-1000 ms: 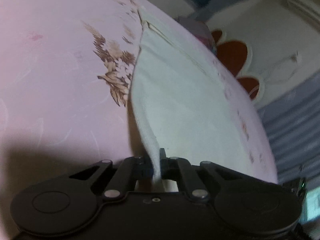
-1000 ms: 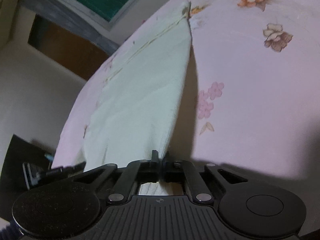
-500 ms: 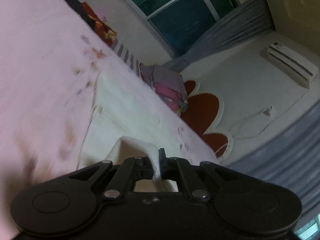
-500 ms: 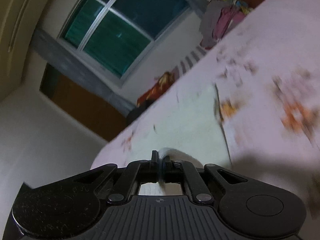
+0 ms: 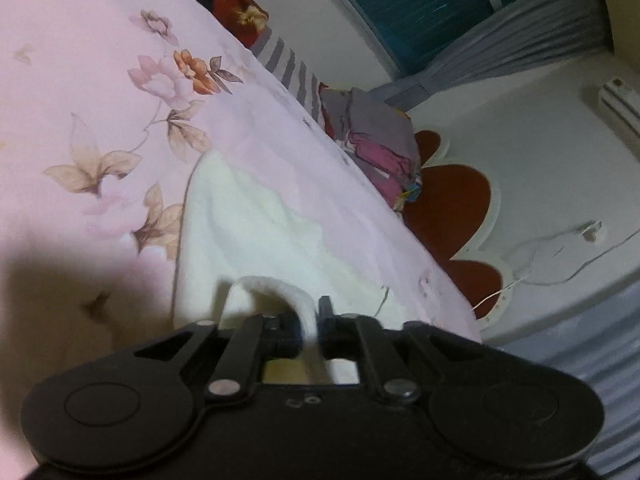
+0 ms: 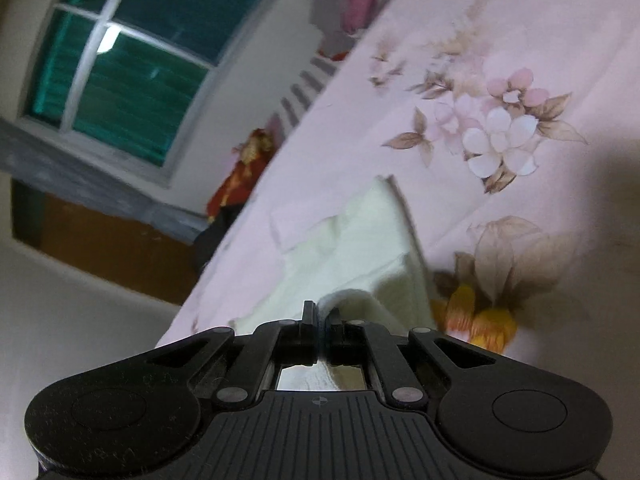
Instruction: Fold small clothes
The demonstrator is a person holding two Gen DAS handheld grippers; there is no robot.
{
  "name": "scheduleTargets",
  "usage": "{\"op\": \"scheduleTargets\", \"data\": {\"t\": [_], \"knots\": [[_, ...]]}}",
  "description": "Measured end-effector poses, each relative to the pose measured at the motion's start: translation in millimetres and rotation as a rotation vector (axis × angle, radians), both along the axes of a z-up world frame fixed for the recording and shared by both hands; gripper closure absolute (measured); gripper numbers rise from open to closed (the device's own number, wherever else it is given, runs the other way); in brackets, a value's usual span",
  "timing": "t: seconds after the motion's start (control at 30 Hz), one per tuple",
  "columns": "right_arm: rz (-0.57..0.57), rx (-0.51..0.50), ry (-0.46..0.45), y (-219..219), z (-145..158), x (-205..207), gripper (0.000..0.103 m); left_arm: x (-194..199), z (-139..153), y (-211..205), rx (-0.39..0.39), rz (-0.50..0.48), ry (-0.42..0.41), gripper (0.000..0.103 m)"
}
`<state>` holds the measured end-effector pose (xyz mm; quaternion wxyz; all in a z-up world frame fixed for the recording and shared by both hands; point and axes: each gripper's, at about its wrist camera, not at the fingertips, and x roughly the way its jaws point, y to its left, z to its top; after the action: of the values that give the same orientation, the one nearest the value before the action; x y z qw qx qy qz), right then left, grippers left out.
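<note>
cream cloth folded over on a flowered bed

seen from both wrists: a small cream cloth spread on a pink floral bedsheet, its near edge lifted and curled back over the rest. at the left gripper, jaws just now easing apart, a narrow gap showing, the curled hem of the cloth still standing between the pads; cannot tell whether the pads still press on it. at the right gripper, jaws clenched tight on the other near corner of the same cloth, a thin sliver of fabric pinched between the two pads and rising in a small peak just ahead of them. under the raised edge, the lower layer lying flat, one straight side running away along the sheet.

beyond the bed's far edge in the left view: a heap of grey and pink clothes, a red patterned fabric, a dark red flower-shaped wall decoration, a grey curtain, an air conditioner high on the wall. in the right view: a green-paned window with a white frame, tilted by the lens.
</note>
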<state>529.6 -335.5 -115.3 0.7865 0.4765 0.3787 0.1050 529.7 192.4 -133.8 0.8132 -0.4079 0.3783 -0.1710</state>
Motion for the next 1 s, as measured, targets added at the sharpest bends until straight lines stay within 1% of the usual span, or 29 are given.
{"op": "scheduleTargets", "data": {"t": [0.03,0.07,0.1,0.13,0.17,0.2,0.23,0.27,0.3,0.33,0.37,0.4,0.47,0.53,0.6,0.63,0.67,0.7,0.77,0.8,0.83,0.87,0.9,0.93,0.97,1.0], "knots": [[-0.006,0.001,-0.004,-1,-1,3,0.1,4,-2,2,-0.033,0.005,-0.017,0.076],[-0.014,0.005,-0.005,-2,-3,7,0.1,7,-3,4,-0.051,0.014,-0.024,0.067],[-0.025,0.007,-0.002,-4,-5,10,0.099,10,-4,6,-0.06,0.021,-0.03,0.063],[-0.036,0.007,-0.002,-5,-6,14,0.096,14,-4,6,-0.058,0.023,-0.04,0.052],[-0.049,0.002,-0.007,-6,-6,17,0.074,18,-2,6,-0.044,0.025,-0.048,0.041],[-0.073,-0.012,-0.012,-8,-5,17,0.031,20,0,6,-0.021,0.026,-0.051,0.038],[-0.109,-0.035,-0.025,-10,-1,15,0.02,22,2,6,-0.001,0.03,-0.058,0.036],[-0.136,-0.048,-0.06,-14,3,13,0.02,24,4,6,0.01,0.023,-0.067,0.036],[-0.133,-0.037,-0.08,-16,4,13,0.02,26,7,6,0.038,0.011,-0.07,0.037],[-0.12,-0.041,-0.085,-18,6,13,0.024,27,11,4,0.084,-0.005,-0.072,0.04],[-0.096,-0.075,-0.098,-17,10,12,0.034,28,15,1,0.139,-0.029,-0.077,0.042],[-0.059,-0.134,-0.113,-13,16,12,0.039,29,18,-3,0.197,-0.064,-0.087,0.043],[0.014,-0.258,-0.134,-2,23,12,0.042,33,21,-14,0.302,-0.128,-0.093,0.048],[0.088,-0.371,-0.144,11,23,11,0.046,35,22,-26,0.402,-0.188,-0.108,0.051],[0.153,-0.453,-0.147,27,20,12,0.047,40,21,-37,0.471,-0.225,-0.105,0.054],[0.179,-0.485,-0.151,32,18,12,0.048,42,19,-40,0.487,-0.234,-0.105,0.054],[0.203,-0.509,-0.154,37,17,13,0.053,43,18,-41,0.492,-0.241,-0.101,0.054],[0.224,-0.53,-0.153,43,15,15,0.065,45,17,-42,0.492,-0.242,-0.094,0.054],[0.26,-0.58,-0.119,53,9,21,0.079,46,17,-42,0.477,-0.243,-0.093,0.054],[0.268,-0.605,-0.108,56,7,23,0.08,47,17,-41,0.468,-0.242,-0.091,0.055],[0.273,-0.609,-0.108,58,5,24,0.08,51,15,-41,0.459,-0.242,-0.087,0.061],[0.272,-0.609,-0.106,59,5,25,0.08,53,14,-41,0.452,-0.241,-0.083,0.07],[0.269,-0.615,-0.105,59,4,26,0.08,54,13,-39,0.445,-0.243,-0.077,0.077],[0.264,-0.629,-0.111,60,4,26,0.08,54,12,-38,0.437,-0.248,-0.074,0.09],[0.256,-0.653,-0.121,62,6,26,0.08,53,10,-38,0.436,-0.252,-0.072,0.093],[0.264,-0.667,-0.121,64,4,28,0.08,54,9,-38,0.442,-0.256,-0.079,0.092]]}}
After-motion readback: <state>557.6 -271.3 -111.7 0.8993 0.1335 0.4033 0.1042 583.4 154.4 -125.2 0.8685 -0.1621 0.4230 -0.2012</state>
